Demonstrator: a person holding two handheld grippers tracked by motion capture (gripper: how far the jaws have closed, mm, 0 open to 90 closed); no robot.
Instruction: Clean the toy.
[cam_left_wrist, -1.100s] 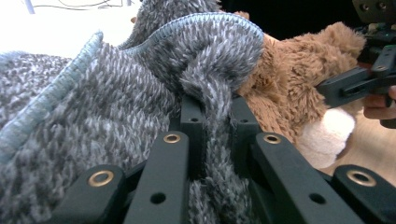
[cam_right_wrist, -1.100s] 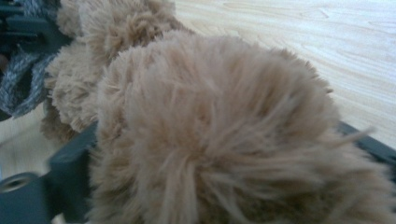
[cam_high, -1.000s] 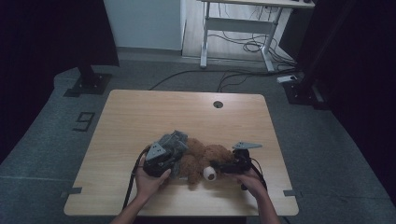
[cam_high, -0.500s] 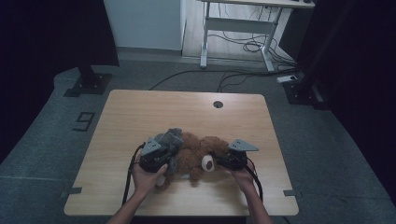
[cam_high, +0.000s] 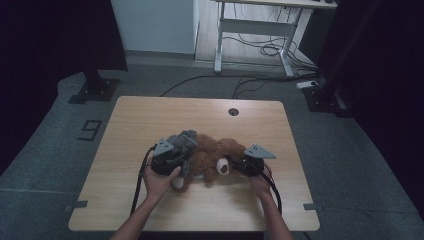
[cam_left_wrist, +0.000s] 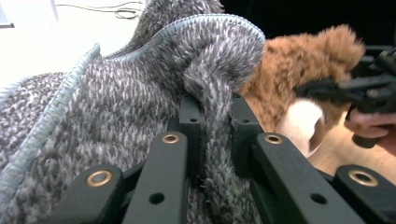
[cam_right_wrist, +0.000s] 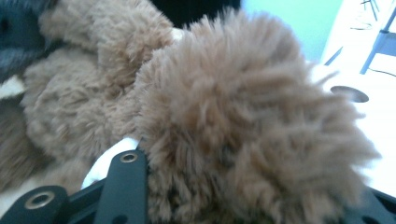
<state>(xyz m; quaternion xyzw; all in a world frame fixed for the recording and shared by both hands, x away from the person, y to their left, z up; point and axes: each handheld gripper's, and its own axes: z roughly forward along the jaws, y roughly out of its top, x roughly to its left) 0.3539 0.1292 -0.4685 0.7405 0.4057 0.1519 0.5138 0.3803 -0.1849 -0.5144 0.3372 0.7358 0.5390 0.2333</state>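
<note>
Left hand-held gripper (cam_left_wrist: 212, 135) clamped on grey knit (cam_left_wrist: 116, 93), right hand-held gripper (cam_high: 239, 166) gripping teddy bear (cam_right_wrist: 233, 130).

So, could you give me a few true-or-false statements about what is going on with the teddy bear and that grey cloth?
1. The left gripper pinches a fold of grey knitted cloth. True.
2. The teddy bear is blue. False: it is brown, with a white patch.
3. The right gripper has the bear's fluffy fur between its jaws. True.
4. The bear lies on the floor. False: it lies on the wooden table.
5. The cloth lies apart from the bear, at the table's far edge. False: it lies against the bear, near the person's side.
</note>
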